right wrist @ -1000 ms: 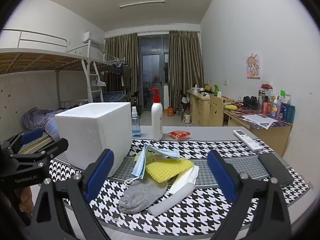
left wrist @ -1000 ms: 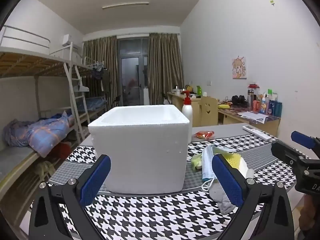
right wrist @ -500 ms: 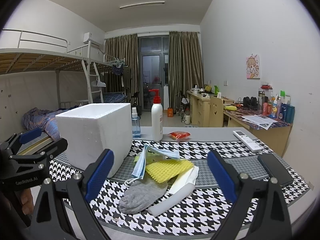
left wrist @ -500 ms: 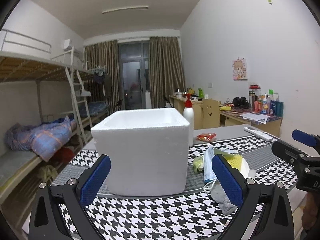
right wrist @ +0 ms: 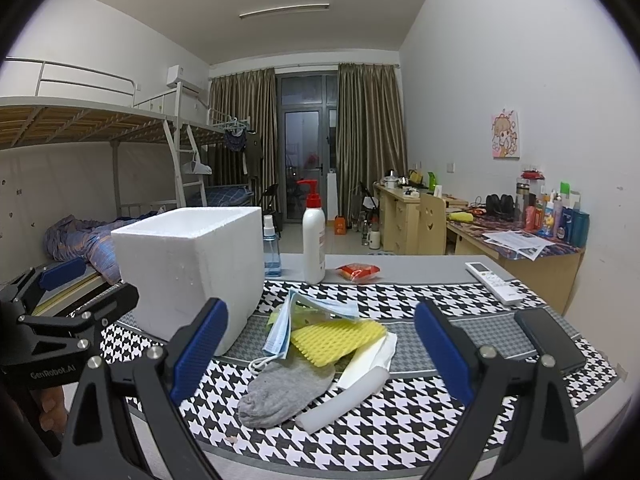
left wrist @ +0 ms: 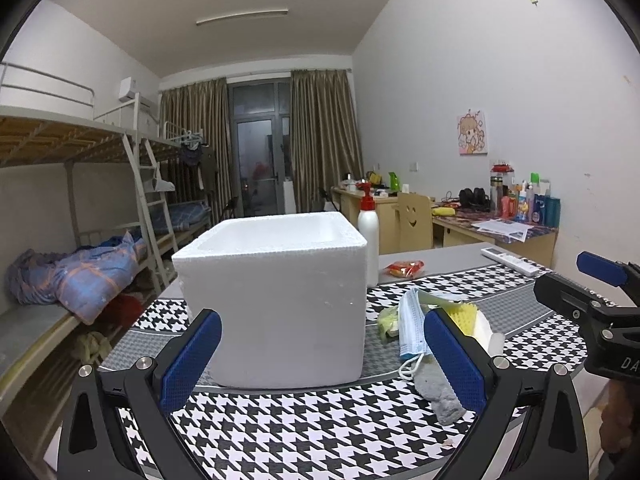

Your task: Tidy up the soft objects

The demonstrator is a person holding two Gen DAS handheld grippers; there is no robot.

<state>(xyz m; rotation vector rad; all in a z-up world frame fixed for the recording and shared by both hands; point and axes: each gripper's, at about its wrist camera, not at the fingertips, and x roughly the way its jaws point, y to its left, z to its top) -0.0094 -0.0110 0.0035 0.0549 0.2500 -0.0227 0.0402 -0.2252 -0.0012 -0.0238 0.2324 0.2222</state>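
A white foam box (left wrist: 276, 300) (right wrist: 192, 264) stands open-topped on the houndstooth table. Right of it lies a pile of soft things: a grey sock (right wrist: 286, 388) (left wrist: 438, 394), a yellow sponge mesh (right wrist: 336, 338) (left wrist: 464, 314), a blue face mask (right wrist: 282, 328) (left wrist: 410, 328) and white foam sheets (right wrist: 360, 376). My left gripper (left wrist: 322, 360) is open and empty, in front of the box. My right gripper (right wrist: 320, 348) is open and empty, just short of the pile.
A white pump bottle (right wrist: 314, 240), a small blue spray bottle (right wrist: 272, 252) and a red snack packet (right wrist: 358, 271) stand behind the pile. A white remote (right wrist: 494, 282) and a black phone (right wrist: 550, 338) lie at the right. The table's front edge (right wrist: 360, 468) is near.
Both grippers have risen slightly and stayed open. Nothing on the table has moved.
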